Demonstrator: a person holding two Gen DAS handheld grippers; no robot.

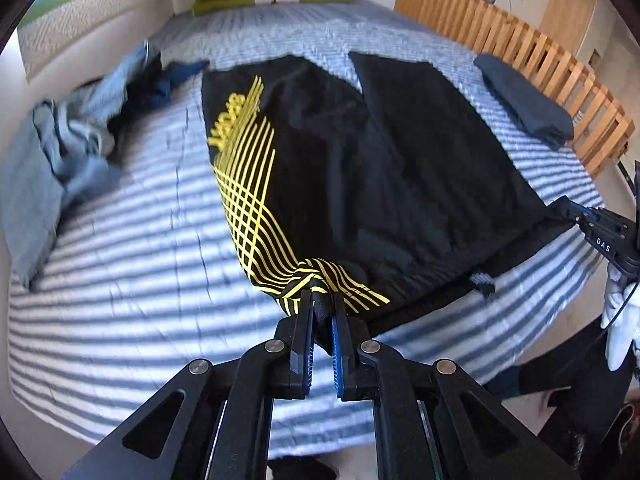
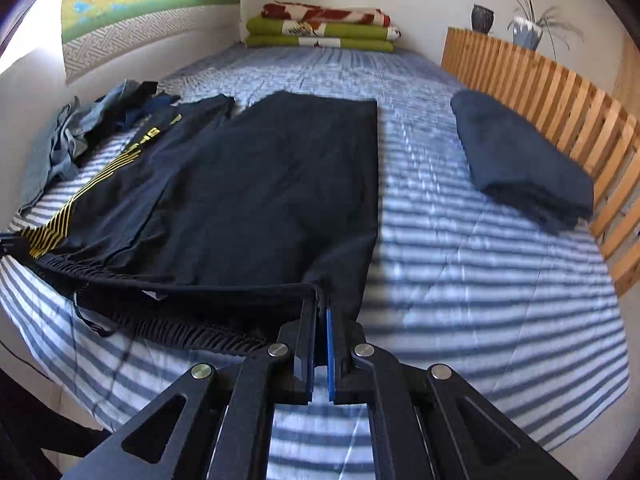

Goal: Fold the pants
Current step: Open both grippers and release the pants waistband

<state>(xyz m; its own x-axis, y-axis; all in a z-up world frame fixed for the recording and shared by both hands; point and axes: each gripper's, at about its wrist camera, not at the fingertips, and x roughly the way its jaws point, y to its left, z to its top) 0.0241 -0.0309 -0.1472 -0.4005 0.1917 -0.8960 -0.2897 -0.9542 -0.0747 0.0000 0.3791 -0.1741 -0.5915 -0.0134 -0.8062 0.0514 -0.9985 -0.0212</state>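
Note:
Black shorts-style pants (image 1: 360,152) with yellow stripes lie spread on the striped bed, legs pointing away from me. My left gripper (image 1: 322,300) is shut on the waistband's left corner, where the yellow-striped cloth bunches between the fingers. My right gripper (image 2: 320,304) is shut on the waistband's right corner of the same pants (image 2: 260,192). The right gripper (image 1: 576,210) also shows at the right edge of the left wrist view, pinching that corner. The waistband is stretched between the two grippers near the bed's front edge.
A pile of blue and dark clothes (image 1: 68,140) lies at the left. A folded dark blue garment (image 2: 516,160) sits at the right by a wooden slatted rail (image 2: 568,100). Folded green and red blankets (image 2: 324,28) lie at the bed's far end. The blue-striped bedspread (image 2: 480,280) lies under everything.

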